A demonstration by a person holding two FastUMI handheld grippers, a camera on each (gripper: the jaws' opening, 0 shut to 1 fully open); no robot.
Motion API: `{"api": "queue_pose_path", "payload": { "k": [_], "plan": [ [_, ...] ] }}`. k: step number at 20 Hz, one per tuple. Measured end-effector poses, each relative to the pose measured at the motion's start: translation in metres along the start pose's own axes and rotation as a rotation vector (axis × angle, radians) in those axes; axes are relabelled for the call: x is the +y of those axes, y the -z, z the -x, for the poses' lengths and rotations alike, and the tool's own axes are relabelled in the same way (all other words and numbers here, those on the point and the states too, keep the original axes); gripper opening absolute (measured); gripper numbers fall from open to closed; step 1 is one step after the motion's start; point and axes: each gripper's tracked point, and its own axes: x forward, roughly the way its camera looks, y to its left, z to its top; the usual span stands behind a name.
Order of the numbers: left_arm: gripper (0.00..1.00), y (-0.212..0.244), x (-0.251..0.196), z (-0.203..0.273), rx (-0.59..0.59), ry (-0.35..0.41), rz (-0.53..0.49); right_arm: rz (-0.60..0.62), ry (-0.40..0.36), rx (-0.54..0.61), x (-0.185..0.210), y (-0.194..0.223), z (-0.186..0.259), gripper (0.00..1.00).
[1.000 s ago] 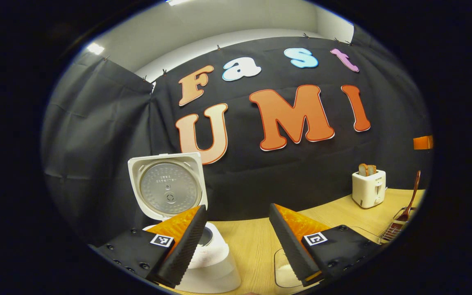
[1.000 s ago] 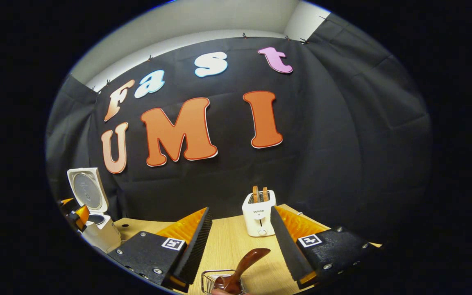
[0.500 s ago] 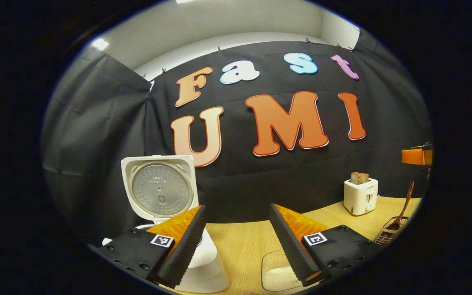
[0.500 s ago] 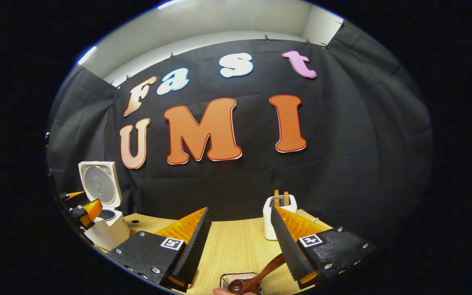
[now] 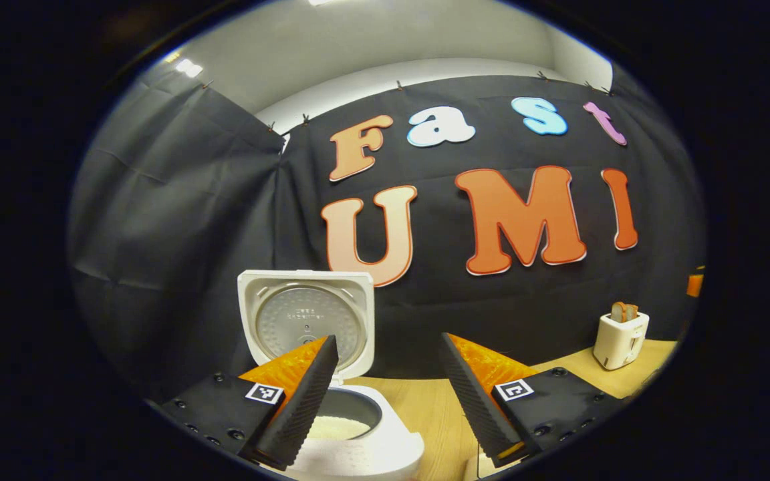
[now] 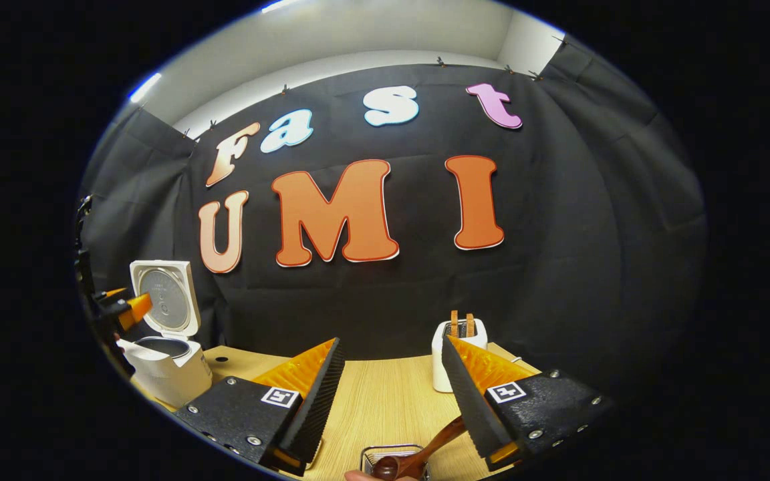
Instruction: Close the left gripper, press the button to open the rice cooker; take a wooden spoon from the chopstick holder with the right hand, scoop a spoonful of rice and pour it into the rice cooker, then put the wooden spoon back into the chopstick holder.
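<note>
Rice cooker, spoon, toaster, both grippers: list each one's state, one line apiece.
rice cooker: lid up, rice in the pot
wooden spoon: resting in the chopstick holder, not gripped
toaster: bread in both slots
left gripper: open, holding nothing
right gripper: open, above the spoon

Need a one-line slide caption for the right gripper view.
Open right gripper above spoon in wire holder; cooker open at left.
</note>
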Motion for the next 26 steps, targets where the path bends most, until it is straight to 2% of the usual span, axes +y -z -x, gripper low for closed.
{"api": "queue_pose_path", "payload": {
  "k": [3,4,5,7,8,11,15,18,22,26],
  "plan": [
    [0.99,-0.026,0.032,-0.030,-0.017,-0.053,0.014,0.012,-0.002,-0.002,-0.002,-0.004,0.001,0.87],
    [0.94,-0.034,0.040,-0.040,-0.021,-0.066,0.020,0.018,-0.002,-0.006,-0.002,-0.006,0.002,0.87],
    [0.98,-0.042,0.048,-0.053,-0.025,-0.072,0.021,0.026,-0.003,-0.012,-0.003,-0.008,0.003,0.87],
    [0.94,-0.061,0.061,-0.078,-0.044,-0.072,0.034,0.045,-0.001,-0.021,-0.004,-0.011,0.003,0.87],
    [0.99,-0.066,0.070,-0.086,-0.047,-0.093,0.034,0.054,-0.005,-0.025,-0.003,-0.013,0.005,0.87],
    [0.94,-0.084,0.093,-0.121,-0.062,-0.129,0.019,0.082,-0.012,-0.032,-0.003,-0.016,0.009,0.88],
    [0.94,-0.105,0.112,-0.168,-0.054,-0.159,0.010,0.122,-0.021,-0.036,-0.004,-0.019,0.013,0.89],
    [0.93,-0.100,0.115,-0.205,-0.003,-0.154,0.023,0.141,-0.024,-0.029,-0.003,-0.019,0.015,0.89],
    [0.94,-0.068,0.128,-0.258,0.136,-0.179,0.010,0.135,-0.032,-0.032,-0.002,-0.019,0.019,0.90],
    [0.94,-0.022,0.132,-0.274,0.320,-0.166,0.068,0.117,-0.041,-0.009,-0.004,-0.009,0.019,0.90]
  ]
}}
